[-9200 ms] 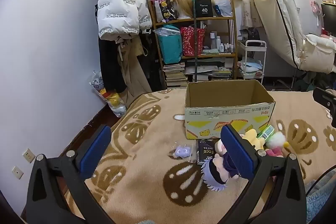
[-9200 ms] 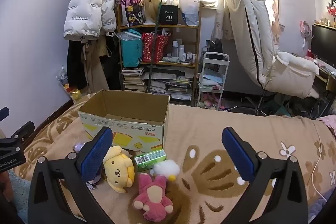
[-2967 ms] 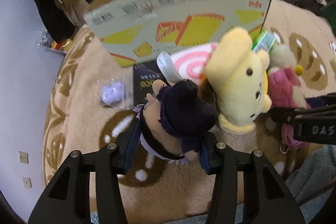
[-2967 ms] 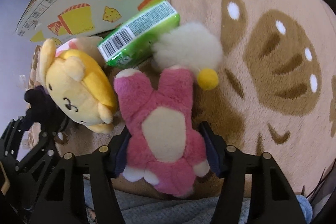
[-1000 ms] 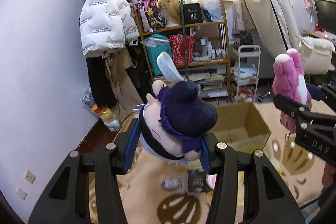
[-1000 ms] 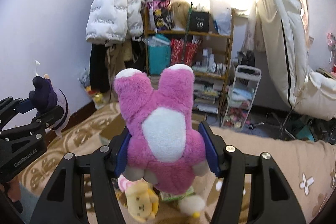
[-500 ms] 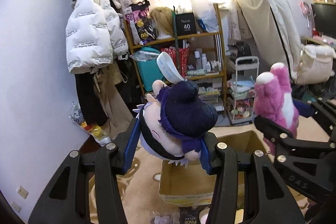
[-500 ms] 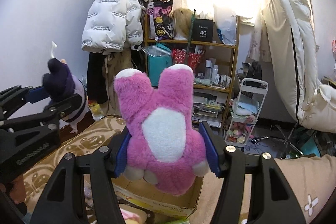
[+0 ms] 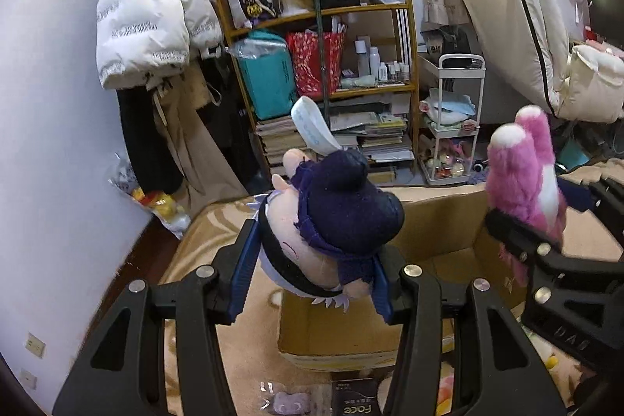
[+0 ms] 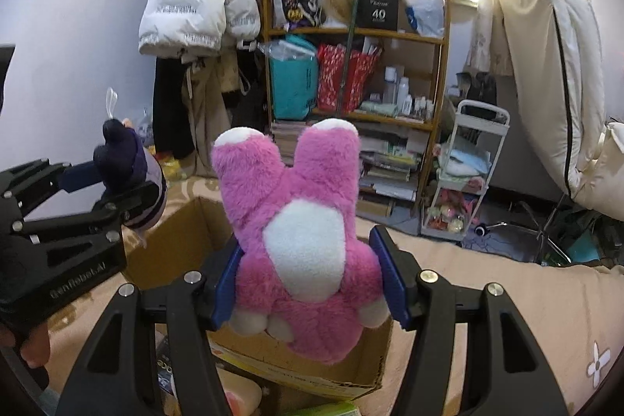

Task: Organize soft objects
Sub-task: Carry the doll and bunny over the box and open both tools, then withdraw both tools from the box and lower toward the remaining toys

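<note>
My left gripper (image 9: 312, 271) is shut on a small doll with a dark navy hat (image 9: 335, 221), held in the air over the near left part of the open cardboard box (image 9: 448, 229). My right gripper (image 10: 310, 283) is shut on a pink plush toy (image 10: 300, 229) with a white belly, held above the box (image 10: 183, 229). In the left wrist view the pink plush (image 9: 522, 174) shows at the right; in the right wrist view the doll (image 10: 128, 162) shows at the left. The box floor that shows is bare.
The box stands on a beige patterned blanket (image 9: 249, 349). A black packet (image 9: 353, 400) and a small purple item (image 9: 288, 402) lie in front of it. A wooden shelf (image 9: 323, 65), hanging coats (image 9: 152, 18), a white cart (image 9: 452, 127) and a padded chair (image 9: 522, 6) stand behind.
Both grippers have moved forward and lower toward the box with their toys still held. The box now fills more of both views beneath the toys.
</note>
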The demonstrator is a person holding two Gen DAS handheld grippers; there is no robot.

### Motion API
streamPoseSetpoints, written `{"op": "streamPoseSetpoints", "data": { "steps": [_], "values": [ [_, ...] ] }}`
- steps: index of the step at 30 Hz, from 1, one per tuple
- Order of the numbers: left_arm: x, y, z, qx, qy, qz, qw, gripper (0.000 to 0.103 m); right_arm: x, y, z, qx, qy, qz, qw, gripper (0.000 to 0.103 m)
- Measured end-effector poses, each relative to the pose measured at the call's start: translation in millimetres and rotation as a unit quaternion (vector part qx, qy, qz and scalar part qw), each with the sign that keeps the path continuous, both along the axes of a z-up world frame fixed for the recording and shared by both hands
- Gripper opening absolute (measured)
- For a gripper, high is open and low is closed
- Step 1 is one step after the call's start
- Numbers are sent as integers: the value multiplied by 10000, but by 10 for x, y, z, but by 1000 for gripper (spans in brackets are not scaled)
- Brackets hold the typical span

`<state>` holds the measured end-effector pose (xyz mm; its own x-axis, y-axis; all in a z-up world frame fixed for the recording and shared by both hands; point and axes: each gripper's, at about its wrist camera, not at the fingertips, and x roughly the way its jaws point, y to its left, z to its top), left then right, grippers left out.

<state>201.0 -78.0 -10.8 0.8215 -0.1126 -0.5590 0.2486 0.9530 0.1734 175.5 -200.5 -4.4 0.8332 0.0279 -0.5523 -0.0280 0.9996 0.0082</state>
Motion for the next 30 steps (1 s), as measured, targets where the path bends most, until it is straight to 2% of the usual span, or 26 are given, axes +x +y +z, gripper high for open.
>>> {"op": "streamPoseSetpoints", "data": {
  "steps": [6,13,18,20,26,30],
  "values": [
    [75,3,-159,-92,348,-38,9993,52,28,24,-133,-47,194,-35,9998,66],
    [62,-8,-286,-170,618,-175,9978,54,57,-30,-225,192,428,0,9989,67],
    [40,-5,-313,-152,626,-142,9978,67,50,-67,-265,296,537,31,9981,70],
    [13,15,-302,-172,605,-105,9980,76,47,-77,-274,327,574,22,9978,74],
    [-53,91,-249,-132,558,40,9983,89,-59,-105,-241,533,626,-19,9966,93],
    [-99,159,-211,-177,577,83,9981,91,-157,-73,-205,465,643,29,9968,103]
  ]
}}
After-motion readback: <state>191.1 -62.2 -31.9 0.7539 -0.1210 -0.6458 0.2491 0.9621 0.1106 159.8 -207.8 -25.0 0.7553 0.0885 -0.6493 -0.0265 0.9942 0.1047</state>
